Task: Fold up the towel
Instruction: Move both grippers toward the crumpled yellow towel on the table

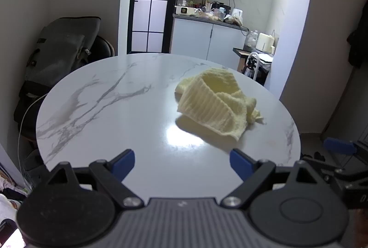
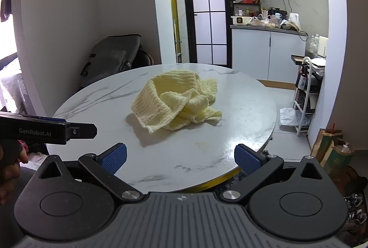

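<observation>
1. A pale yellow ribbed towel (image 1: 217, 101) lies crumpled in a loose heap on a round white marble-look table (image 1: 103, 98); nothing grips it.
2. The left gripper (image 1: 181, 161) hangs over the table's near edge, its blue-padded fingers spread wide and empty; the towel sits ahead of it at about 1 o'clock, well apart from the pads.
3. In the right wrist view the right gripper (image 2: 180, 157) is likewise spread wide and holds nothing, with the towel (image 2: 177, 101) near 12 o'clock, clear of its fingers.
4. The left gripper's body (image 2: 49, 129) shows at the right camera's 9 o'clock.
5. Grey veins cross the glossy tabletop (image 2: 241, 114), which reflects light.
6. Behind the table, a dark bag (image 1: 62, 50) sits at 10 o'clock, a black-framed glass door (image 2: 207, 10) at 12, and a cluttered kitchen counter (image 2: 266, 25) with white cabinets at 1 o'clock.
</observation>
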Demonstrator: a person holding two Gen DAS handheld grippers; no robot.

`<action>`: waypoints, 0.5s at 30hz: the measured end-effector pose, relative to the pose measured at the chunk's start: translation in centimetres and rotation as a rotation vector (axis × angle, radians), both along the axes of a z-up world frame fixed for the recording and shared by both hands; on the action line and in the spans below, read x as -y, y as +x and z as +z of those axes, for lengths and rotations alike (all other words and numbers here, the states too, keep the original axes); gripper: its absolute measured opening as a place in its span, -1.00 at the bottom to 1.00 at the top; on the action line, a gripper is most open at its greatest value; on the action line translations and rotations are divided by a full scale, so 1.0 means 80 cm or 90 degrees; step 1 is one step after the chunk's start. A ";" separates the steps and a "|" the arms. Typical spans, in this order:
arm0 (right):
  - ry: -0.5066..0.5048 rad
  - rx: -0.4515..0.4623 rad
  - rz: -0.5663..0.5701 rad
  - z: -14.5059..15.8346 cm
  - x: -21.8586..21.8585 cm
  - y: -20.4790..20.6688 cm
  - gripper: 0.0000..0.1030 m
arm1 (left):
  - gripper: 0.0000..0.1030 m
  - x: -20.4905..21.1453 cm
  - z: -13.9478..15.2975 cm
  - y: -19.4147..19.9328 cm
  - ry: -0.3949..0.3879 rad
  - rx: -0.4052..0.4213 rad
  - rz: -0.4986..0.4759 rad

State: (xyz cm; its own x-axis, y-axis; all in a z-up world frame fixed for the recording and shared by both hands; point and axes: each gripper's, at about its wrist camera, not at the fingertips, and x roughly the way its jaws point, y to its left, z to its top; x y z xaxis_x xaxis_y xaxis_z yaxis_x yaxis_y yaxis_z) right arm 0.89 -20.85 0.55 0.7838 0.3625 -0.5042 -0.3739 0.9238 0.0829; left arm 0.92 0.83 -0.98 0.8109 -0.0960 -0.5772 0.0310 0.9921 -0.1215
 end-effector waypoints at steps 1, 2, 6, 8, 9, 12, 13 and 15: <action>0.001 0.000 0.001 0.000 0.000 0.001 0.97 | 0.77 0.000 0.001 0.000 0.000 0.000 -0.001; 0.003 -0.002 0.003 -0.005 -0.001 0.004 0.97 | 0.77 0.000 0.001 0.000 -0.001 0.001 -0.003; 0.013 -0.006 0.002 -0.004 0.001 0.005 0.97 | 0.77 0.002 0.002 0.002 0.003 0.001 0.004; 0.014 -0.006 0.002 -0.004 0.002 0.005 0.97 | 0.76 0.003 0.001 0.002 0.003 0.000 0.000; 0.014 -0.006 0.001 -0.005 0.002 0.005 0.97 | 0.76 0.004 0.001 0.002 0.002 0.000 -0.003; 0.014 -0.007 -0.001 -0.007 0.002 0.004 0.97 | 0.76 0.007 -0.002 0.002 0.004 -0.002 -0.003; 0.015 -0.007 0.000 -0.007 0.002 0.004 0.97 | 0.76 0.007 -0.002 0.002 0.004 -0.003 -0.003; 0.015 -0.006 0.002 -0.006 0.006 0.003 0.97 | 0.76 0.006 -0.002 0.001 0.002 -0.002 -0.002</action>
State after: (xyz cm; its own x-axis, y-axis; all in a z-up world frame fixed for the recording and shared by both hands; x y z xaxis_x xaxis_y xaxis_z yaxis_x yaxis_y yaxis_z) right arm 1.13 -21.36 0.06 0.7774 0.3774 -0.5032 -0.3763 0.9201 0.1087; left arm 1.00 0.32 -1.17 0.8084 -0.0972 -0.5806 0.0341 0.9924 -0.1185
